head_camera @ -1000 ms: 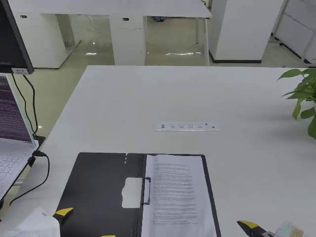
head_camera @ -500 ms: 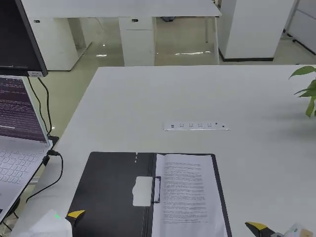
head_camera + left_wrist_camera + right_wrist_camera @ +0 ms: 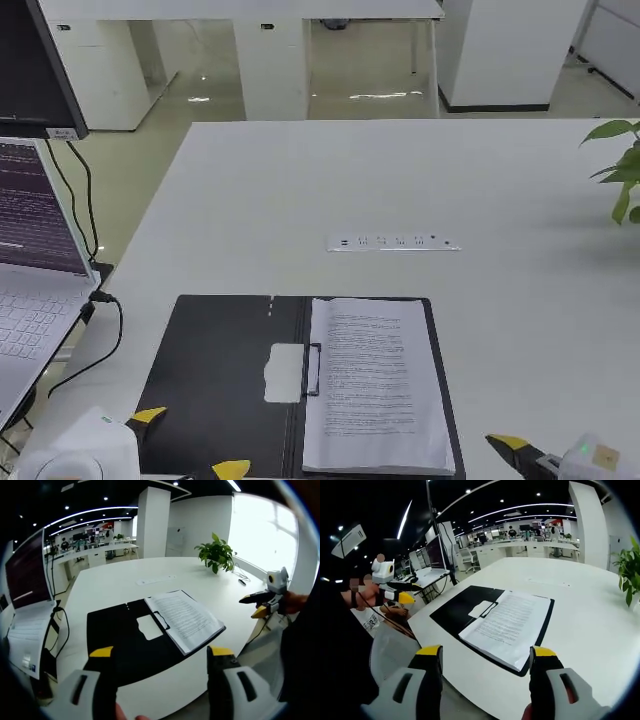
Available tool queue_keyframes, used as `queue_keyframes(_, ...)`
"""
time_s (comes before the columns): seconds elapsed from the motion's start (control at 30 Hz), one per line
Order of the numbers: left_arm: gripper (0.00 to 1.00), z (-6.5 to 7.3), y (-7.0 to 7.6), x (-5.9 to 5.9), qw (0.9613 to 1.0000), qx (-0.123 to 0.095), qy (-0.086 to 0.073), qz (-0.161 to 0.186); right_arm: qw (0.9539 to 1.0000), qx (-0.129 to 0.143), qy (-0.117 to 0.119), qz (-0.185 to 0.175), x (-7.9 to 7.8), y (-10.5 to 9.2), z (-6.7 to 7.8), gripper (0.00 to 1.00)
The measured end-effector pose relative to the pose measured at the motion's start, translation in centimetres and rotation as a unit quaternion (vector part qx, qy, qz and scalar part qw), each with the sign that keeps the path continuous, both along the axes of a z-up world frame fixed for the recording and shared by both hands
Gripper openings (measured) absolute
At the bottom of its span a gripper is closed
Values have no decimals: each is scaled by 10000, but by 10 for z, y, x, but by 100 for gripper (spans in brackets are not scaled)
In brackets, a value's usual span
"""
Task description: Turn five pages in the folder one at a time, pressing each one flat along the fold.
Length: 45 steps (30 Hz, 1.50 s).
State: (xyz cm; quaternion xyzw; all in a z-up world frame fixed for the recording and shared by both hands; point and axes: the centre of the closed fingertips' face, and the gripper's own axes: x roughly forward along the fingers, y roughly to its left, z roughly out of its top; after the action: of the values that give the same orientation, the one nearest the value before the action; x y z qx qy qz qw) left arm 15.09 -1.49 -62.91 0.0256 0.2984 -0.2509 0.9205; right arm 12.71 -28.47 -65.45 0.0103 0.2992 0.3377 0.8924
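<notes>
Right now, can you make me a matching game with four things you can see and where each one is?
Things:
1. pages
2. laptop
3. plant
4. socket strip

Places, as the head view shows them:
A. far left
B. middle of the table, beyond the folder
C. on the folder's right half
D. far right

Pairs: 1-C, 2-A, 3-D, 4-B

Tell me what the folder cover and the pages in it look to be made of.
Folder: probably matte black plastic or coated board; its surface is dull and even, with no glare. Pages: white printed paper, matte, in a stack whose layered edge shows at the bottom.
</notes>
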Motion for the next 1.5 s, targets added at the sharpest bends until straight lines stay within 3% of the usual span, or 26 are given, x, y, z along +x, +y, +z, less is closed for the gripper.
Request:
queue_keyframes(0.7, 76, -4, 2, 0, 9999, -152, -32, 4, 9997, -105, -26, -234, -2, -10, -3, 70)
queue_keyframes(1.5, 76, -10, -22, 6, 9992, -114, -24, -392, 9996, -167, 28, -213, -3, -10, -10, 70)
